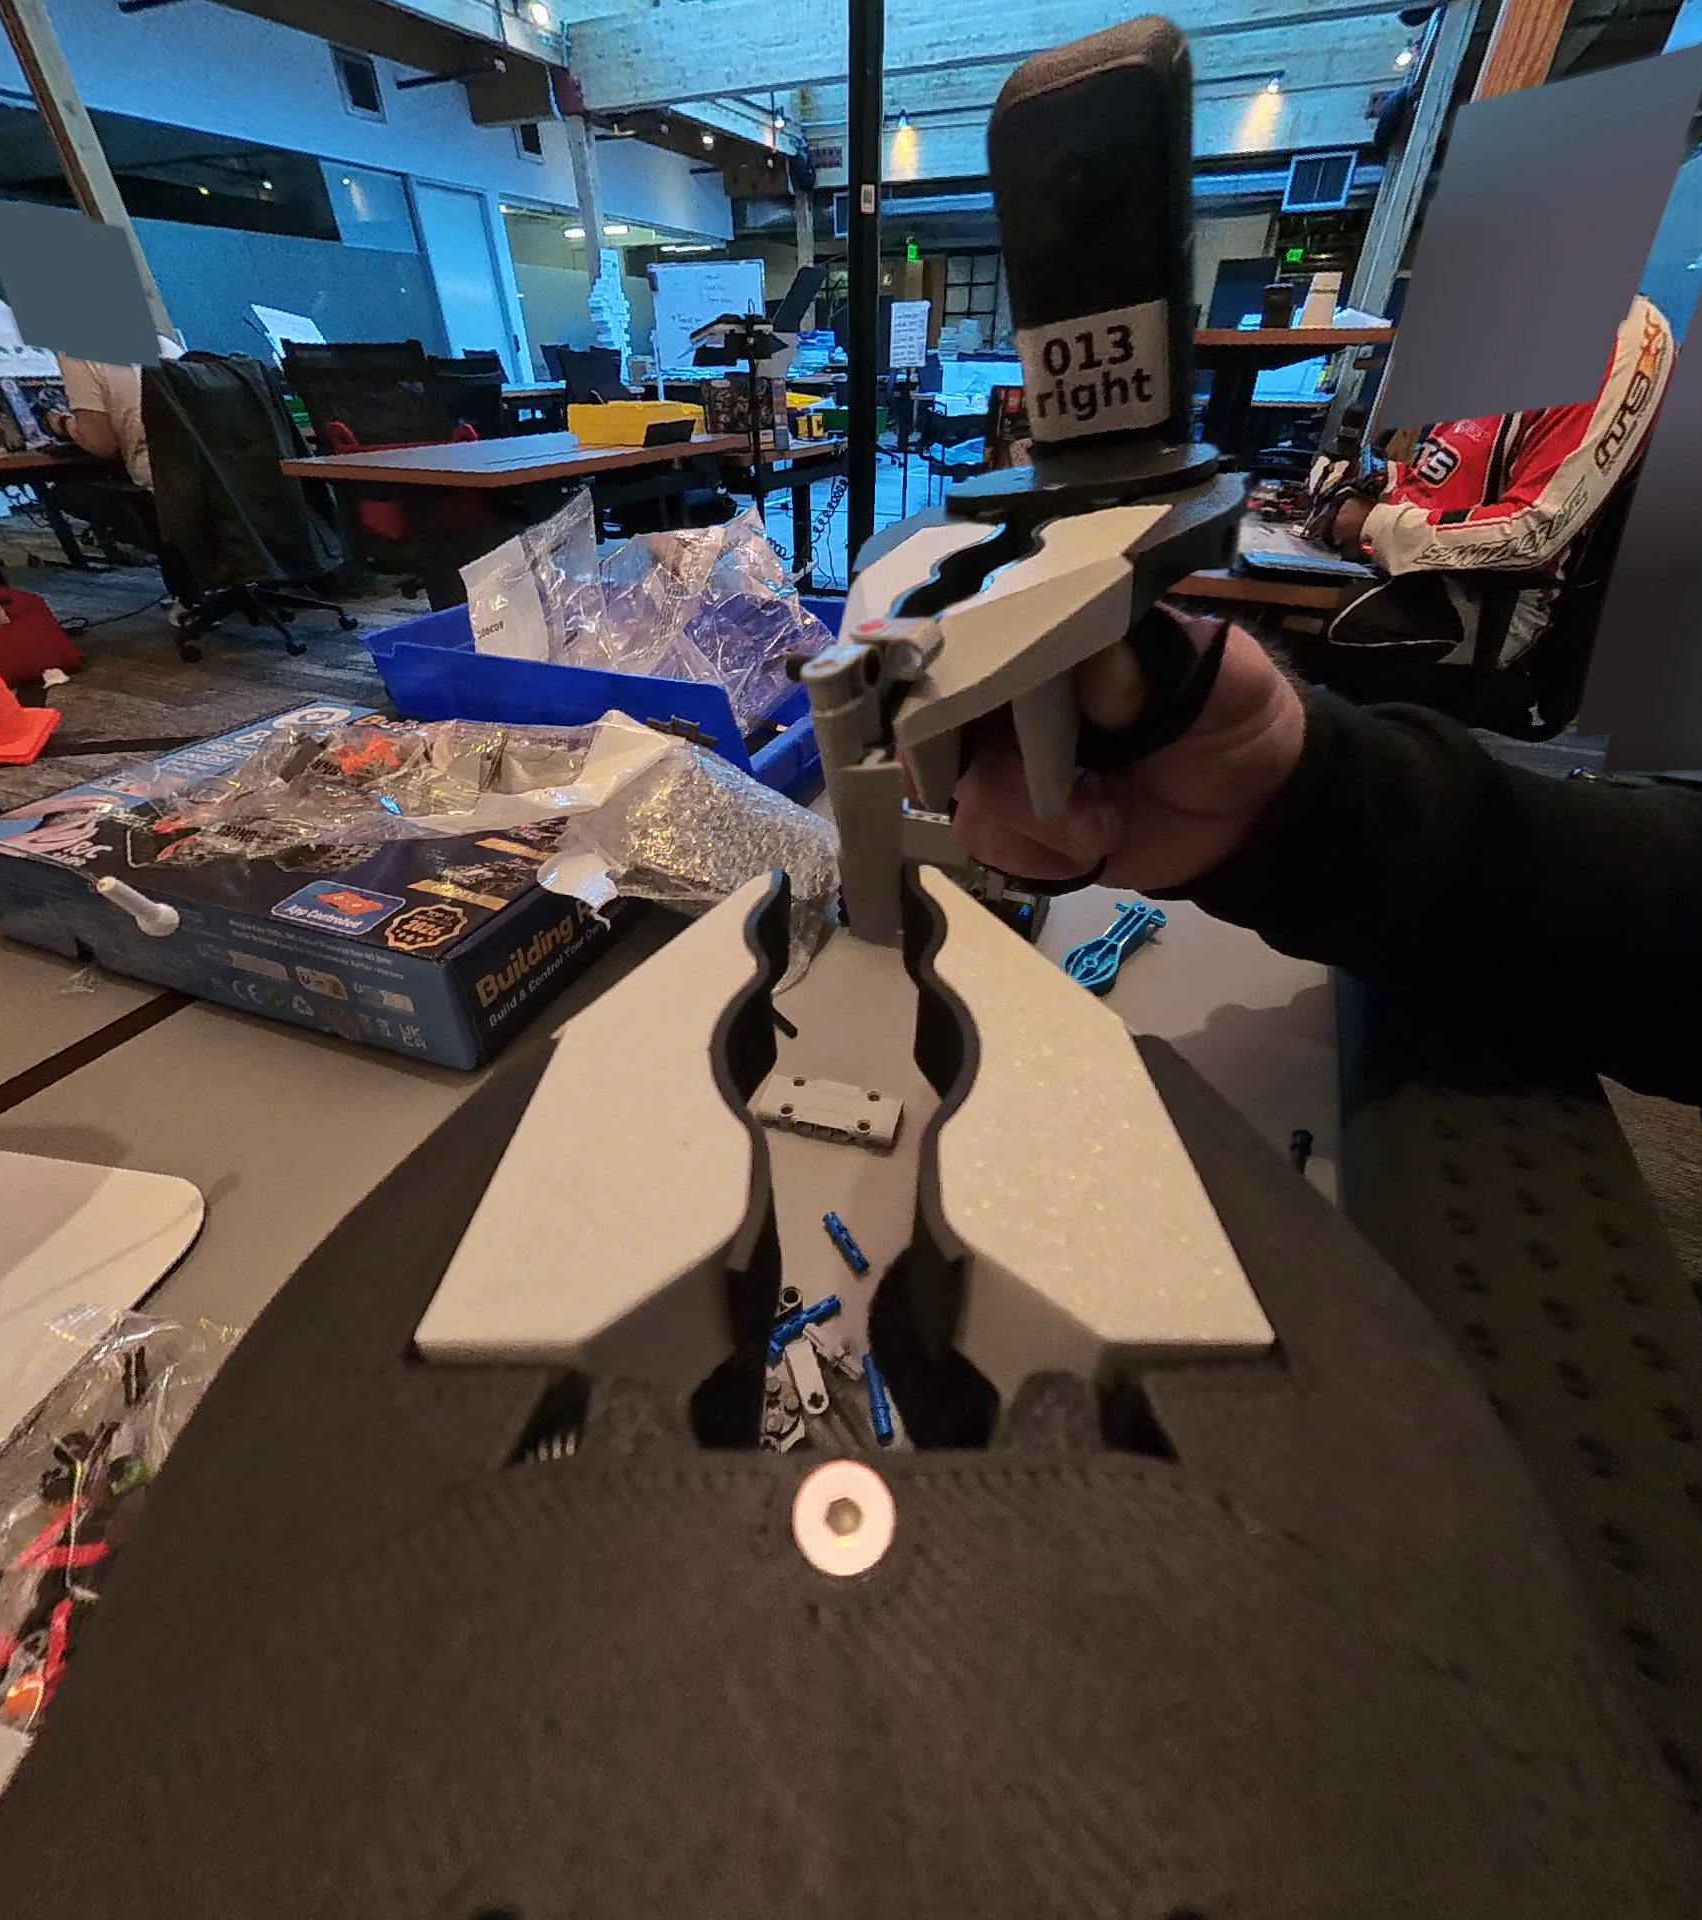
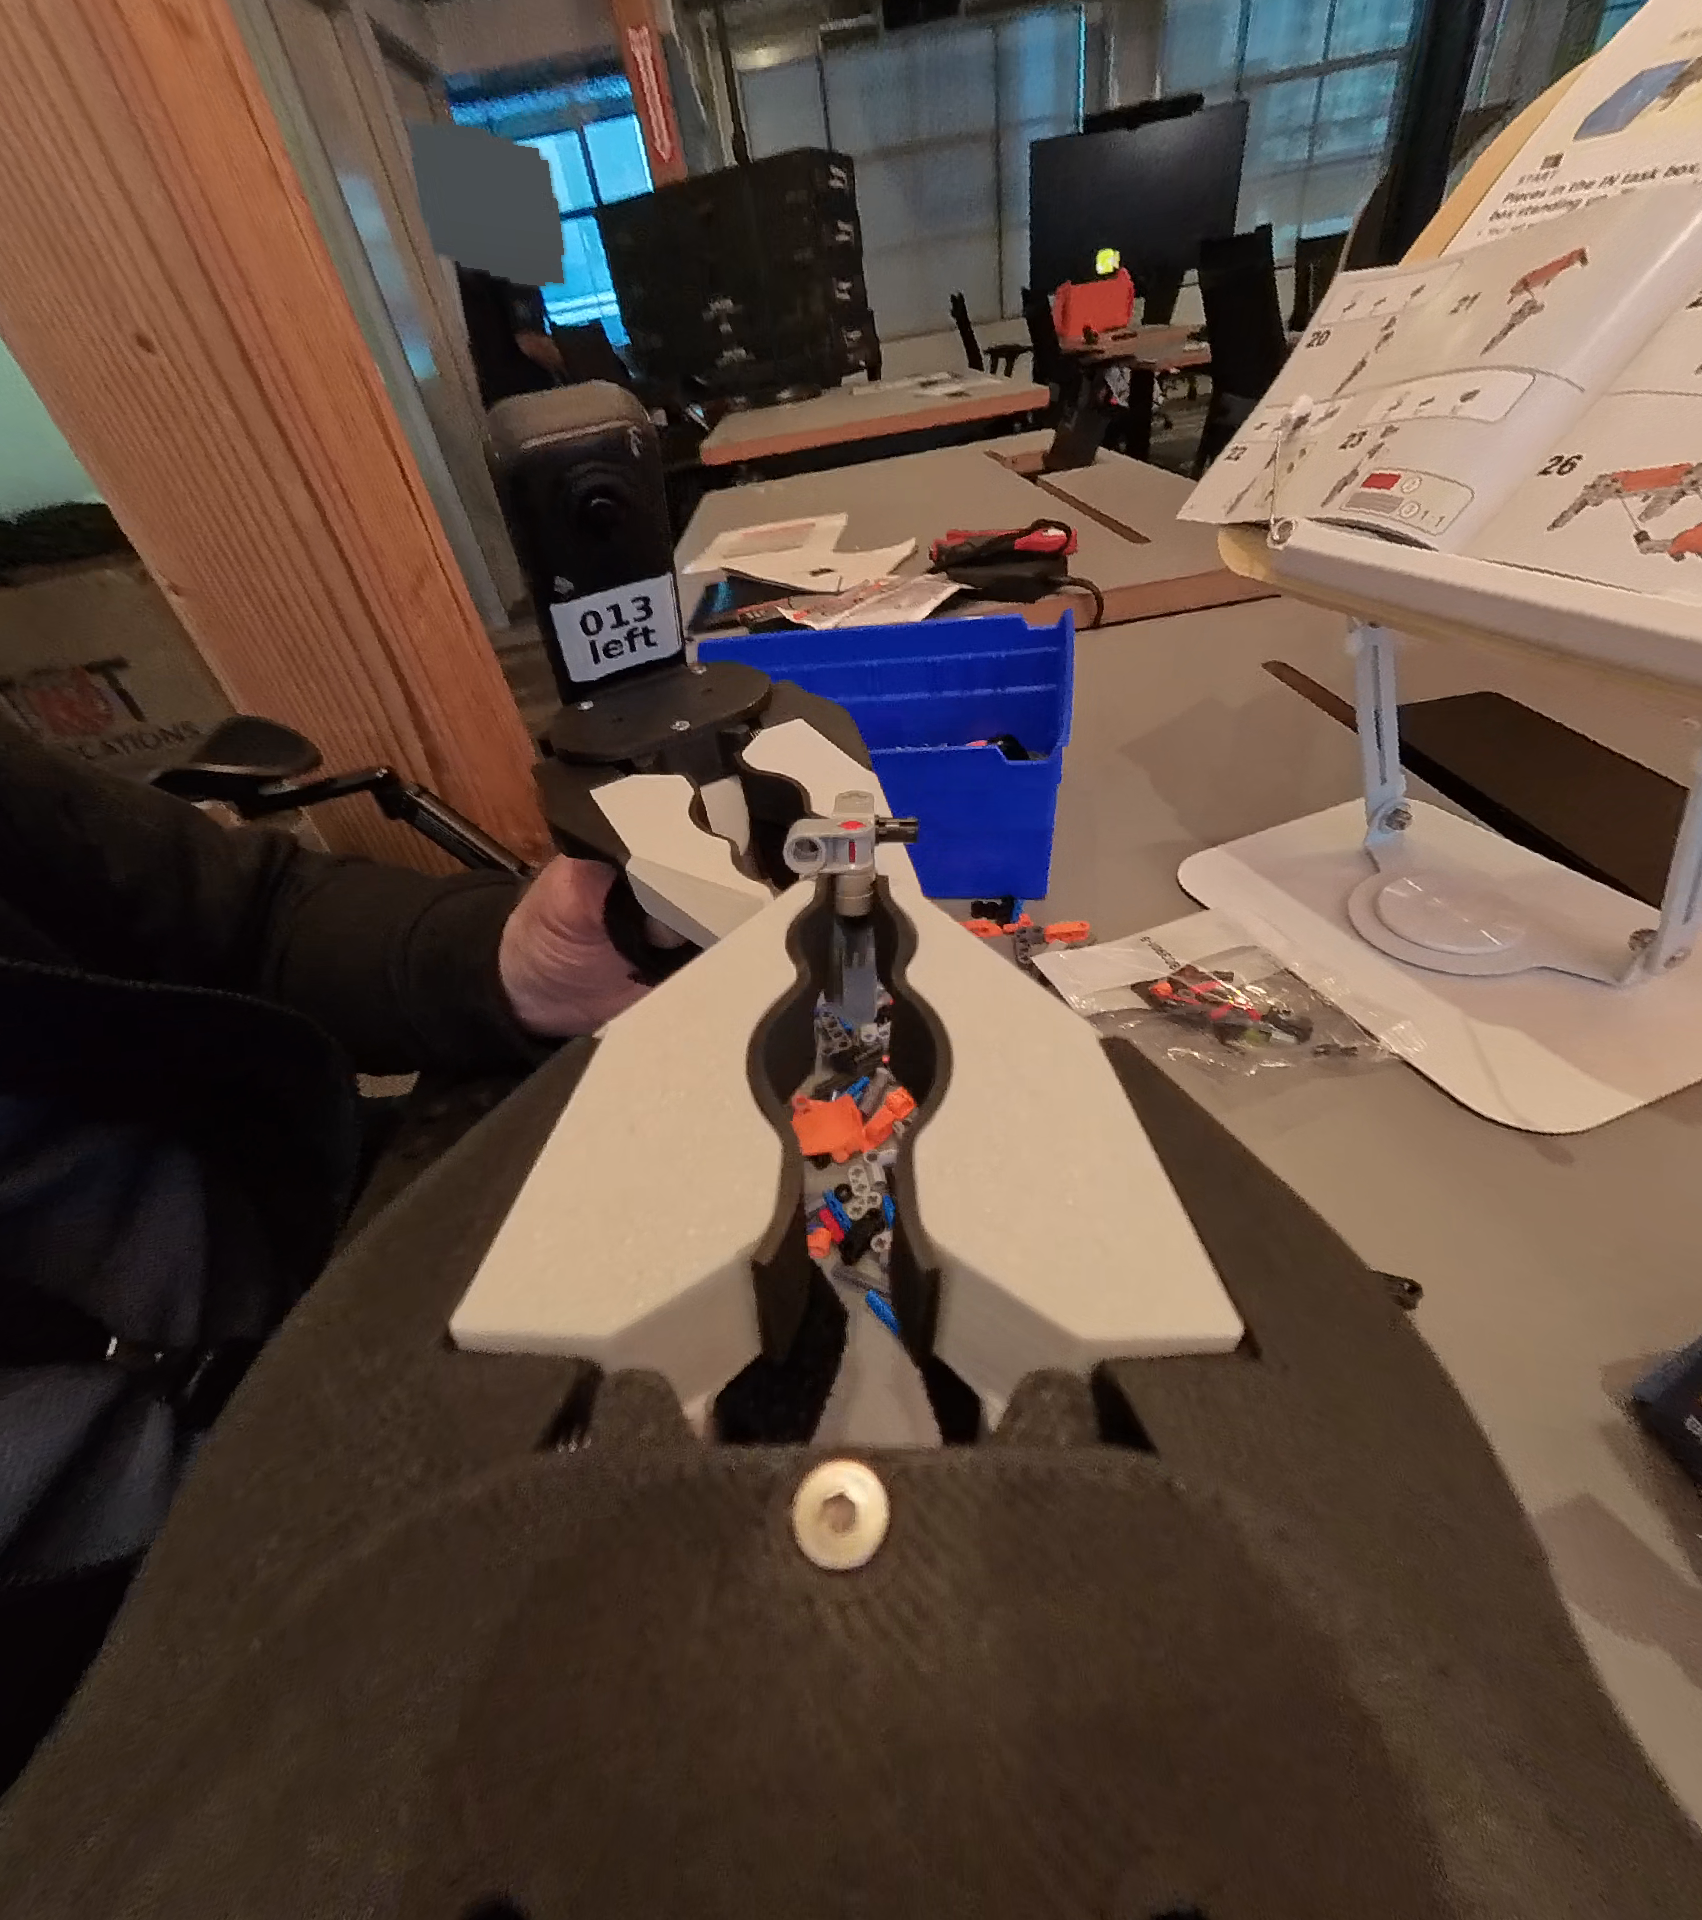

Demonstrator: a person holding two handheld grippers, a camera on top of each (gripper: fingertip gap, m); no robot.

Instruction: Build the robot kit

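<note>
A grey building-brick assembly of upright beams is held in the air between both grippers. My left gripper is closed around its lower beam. The right gripper, held in a hand, grips the top at a grey connector with a red pin. In the right wrist view my right gripper is shut on the same assembly, whose connector sticks out above the fingertips. The left gripper is just behind it, at the left.
Loose blue, grey and orange pieces lie on the grey table below, with a flat grey piece. Around stand a blue bin, a kit box under plastic bags, a parts bag and an instruction booklet on a stand. The tips of both grippers are at nearly the same place.
</note>
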